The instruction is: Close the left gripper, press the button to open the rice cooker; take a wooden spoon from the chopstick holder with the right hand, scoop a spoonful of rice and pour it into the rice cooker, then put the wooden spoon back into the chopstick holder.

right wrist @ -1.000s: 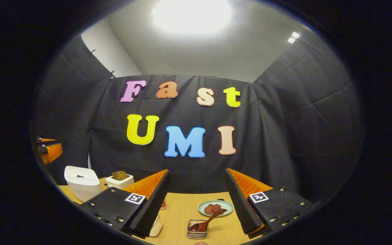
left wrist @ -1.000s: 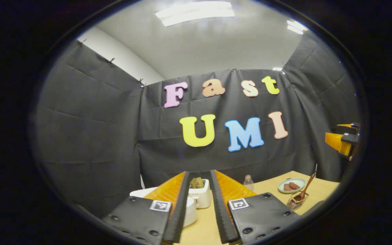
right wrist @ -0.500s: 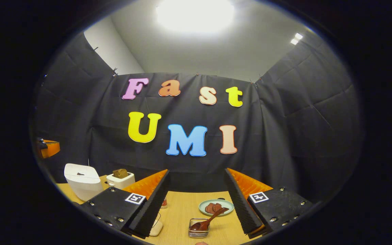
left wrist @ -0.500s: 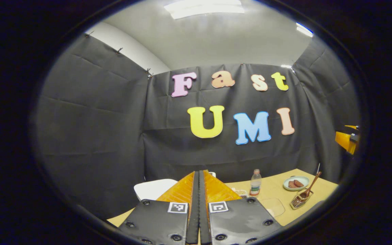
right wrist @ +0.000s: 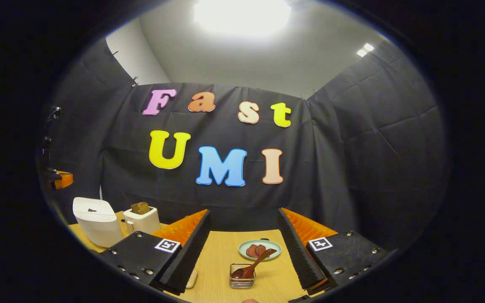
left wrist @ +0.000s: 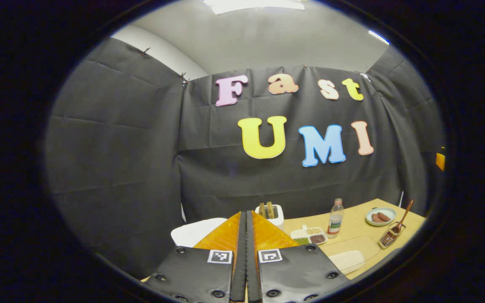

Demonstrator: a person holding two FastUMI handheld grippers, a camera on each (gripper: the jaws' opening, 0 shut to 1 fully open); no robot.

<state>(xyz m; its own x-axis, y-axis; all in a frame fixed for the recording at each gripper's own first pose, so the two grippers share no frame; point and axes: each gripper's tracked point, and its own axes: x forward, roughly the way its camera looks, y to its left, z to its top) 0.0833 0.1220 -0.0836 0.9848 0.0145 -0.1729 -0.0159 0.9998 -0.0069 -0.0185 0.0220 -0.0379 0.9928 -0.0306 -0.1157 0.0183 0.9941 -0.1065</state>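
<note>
Left tongs (left wrist: 246, 235) pressed together above one white rice cooker (left wrist: 192, 231), lid down. Right tongs (right wrist: 242, 235) spread, empty, over the table (right wrist: 221, 256). One wooden spoon (right wrist: 253, 266) standing tilted in one wire chopstick holder (right wrist: 242, 281), before one plate (right wrist: 259, 250).

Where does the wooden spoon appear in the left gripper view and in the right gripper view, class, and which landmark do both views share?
Left gripper view: the wooden spoon is at the far right, leaning in the wire chopstick holder.
Right gripper view: the spoon is bottom centre, between the open fingers, in the holder.
Shared landmark: the pale green plate just behind the holder.
</note>
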